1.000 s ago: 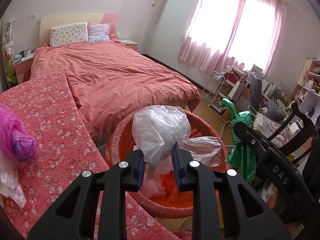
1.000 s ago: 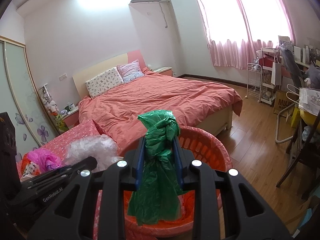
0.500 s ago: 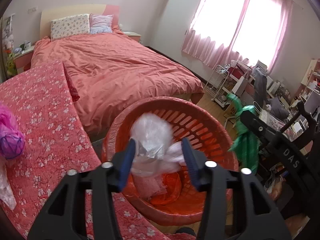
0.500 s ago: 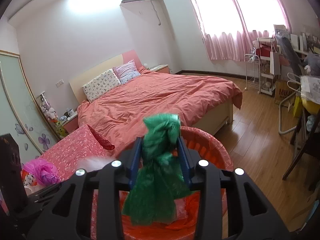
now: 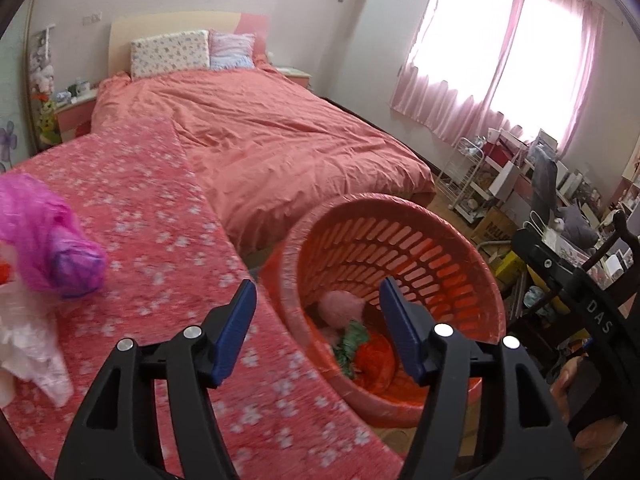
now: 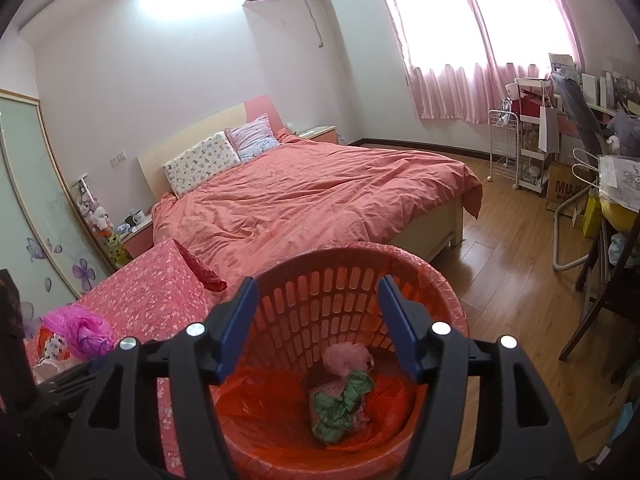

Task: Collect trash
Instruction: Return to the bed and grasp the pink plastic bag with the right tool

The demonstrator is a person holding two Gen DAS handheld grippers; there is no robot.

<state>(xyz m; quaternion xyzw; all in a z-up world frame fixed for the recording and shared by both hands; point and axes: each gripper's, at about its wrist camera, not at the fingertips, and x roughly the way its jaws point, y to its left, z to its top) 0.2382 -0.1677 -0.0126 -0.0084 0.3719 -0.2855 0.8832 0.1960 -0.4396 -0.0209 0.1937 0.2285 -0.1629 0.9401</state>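
Below, both the left tongs (image 5: 316, 304) and right tongs (image 6: 314, 300) have just been opening and stand empty above the orange basket (image 6: 452, 300). Green bag (image 6: 340, 404) and clear bag (image 6: 346, 358) lie inside it; pink bag (image 5: 52, 248) rests on the desk (image 5: 160, 240).

Left gripper (image 5: 316, 312) over the near rim of the orange basket (image 5: 460, 248); jaws have just been opening and stand apart, nothing between the blue pads (image 5: 236, 328); basket holds a pale pink wad (image 5: 342, 308), a crumpled green bag (image 5: 352, 338) and an orange liner (image 5: 376, 364) at the bottom; floral pink cover (image 5: 152, 240) on the left carries a magenta bag (image 5: 44, 240) and a whitish bag (image 5: 32, 344), blurred; coral bed (image 5: 280, 140) behind; right gripper's black body (image 5: 576, 300) at the right edge.
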